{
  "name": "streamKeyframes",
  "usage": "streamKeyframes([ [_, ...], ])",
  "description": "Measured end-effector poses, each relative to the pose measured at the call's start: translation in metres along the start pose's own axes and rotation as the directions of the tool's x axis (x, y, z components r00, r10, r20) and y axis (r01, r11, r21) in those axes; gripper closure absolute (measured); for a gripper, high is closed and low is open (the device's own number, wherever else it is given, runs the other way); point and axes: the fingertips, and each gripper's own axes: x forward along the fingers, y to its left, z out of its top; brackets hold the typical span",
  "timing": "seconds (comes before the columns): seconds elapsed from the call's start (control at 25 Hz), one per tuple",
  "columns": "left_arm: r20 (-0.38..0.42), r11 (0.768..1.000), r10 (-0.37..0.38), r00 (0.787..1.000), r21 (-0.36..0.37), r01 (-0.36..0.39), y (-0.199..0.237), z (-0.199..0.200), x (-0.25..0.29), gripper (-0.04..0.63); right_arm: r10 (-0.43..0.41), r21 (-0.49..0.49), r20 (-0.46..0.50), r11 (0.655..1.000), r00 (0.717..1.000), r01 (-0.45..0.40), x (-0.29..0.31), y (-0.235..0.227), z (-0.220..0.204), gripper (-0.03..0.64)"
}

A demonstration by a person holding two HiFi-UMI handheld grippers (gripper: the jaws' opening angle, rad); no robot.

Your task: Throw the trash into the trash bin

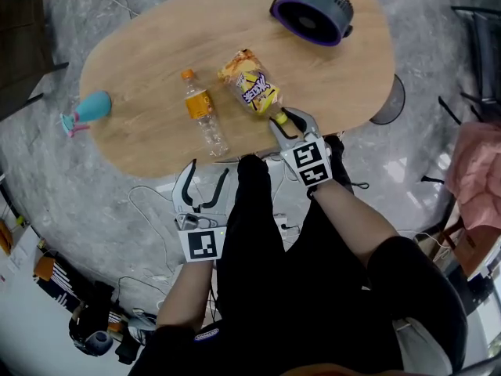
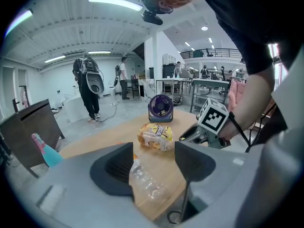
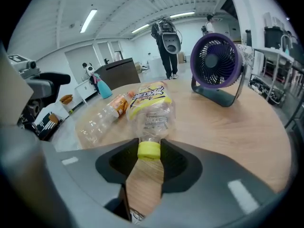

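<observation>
Head view: wooden table (image 1: 156, 45) w/ a purple fan (image 1: 311, 10) at its far right corner and a teal spray bottle (image 1: 86, 110) at its left end. The crushed yellow-label bottle (image 1: 250, 84) lies right of the table's middle, cap end toward the table's near edge. The orange-cap bottle (image 1: 205, 114) lies around the table's middle, apart from the other bottle. The right gripper (image 1: 283, 124) sits at the table's near edge w/ its jaws on the cap end of the yellow-label bottle. The left gripper (image 1: 202, 188) hangs just off the table's near edge, jaws spread, nothing in them. Left gripper view: both jaws stand well apart w/ a bare gap; the orange-cap bottle's clear body lies on the table beyond them, untouched, and the yellow-label bottle is further in on the table. Right gripper view: jaws drawn in narrow, pads pressing both sides of the yellow cap, so the yellow-label bottle is gripped by its neck; its body rests on the table and points toward the table's middle. The orange-cap bottle shows toward the table's left side, the fan at the table's far right, the spray bottle upright at the far end
</observation>
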Motion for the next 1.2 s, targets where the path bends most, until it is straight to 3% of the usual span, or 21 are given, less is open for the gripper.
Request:
streamKeyframes([
  [0.16,-0.073,0.995,0.039,0.997,-0.092,-0.046,0.006,-0.042,0.024,0.311,0.002,0.019,0.052,1.0,0.999,-0.003,-0.021,-0.014,0.004,0.445],
  [0.4,-0.223,0.98,0.197,0.955,0.016,-0.198,0.058,-0.097,0.044,0.311,0.003,-0.004,0.148,1.0,0.989,-0.003,-0.061,-0.032,0.022,0.446],
  [0.52,-0.217,0.984,0.179,0.96,0.023,-0.178,0.062,-0.098,0.061,0.311,-0.004,-0.001,0.186,1.0,0.983,0.004,-0.076,-0.042,0.025,0.446],
  [0.6,-0.237,0.986,0.16,0.958,-0.014,-0.168,0.06,-0.105,0.073,0.311,-0.013,0.015,0.198,1.0,0.98,0.01,-0.082,-0.05,0.023,0.446],
  [0.72,-0.258,0.97,0.18,0.949,-0.114,-0.215,0.068,-0.112,0.08,0.305,-0.02,0.033,0.212,0.999,0.977,0.013,-0.094,-0.06,0.021,0.446],
  [0.8,-0.229,0.974,0.168,0.959,-0.112,-0.198,0.07,-0.104,0.085,0.305,-0.02,0.034,0.224,0.999,0.974,0.013,-0.102,-0.067,0.02,0.446],
  [0.96,-0.168,0.995,0.068,0.984,-0.062,-0.079,0.044,-0.074,0.097,0.305,-0.026,0.038,0.272,0.999,0.962,0.017,-0.12,-0.078,0.026,0.446],
  [1.08,-0.098,0.999,0.047,0.994,-0.006,-0.048,0.015,-0.04,0.103,0.307,-0.024,0.029,0.322,0.999,0.946,0.016,-0.141,-0.084,0.033,0.446],
  [1.2,-0.102,0.999,0.035,0.994,0.034,-0.032,-0.019,-0.024,0.116,0.307,-0.036,0.034,0.35,0.999,0.936,0.026,-0.173,-0.102,0.028,0.446],
])
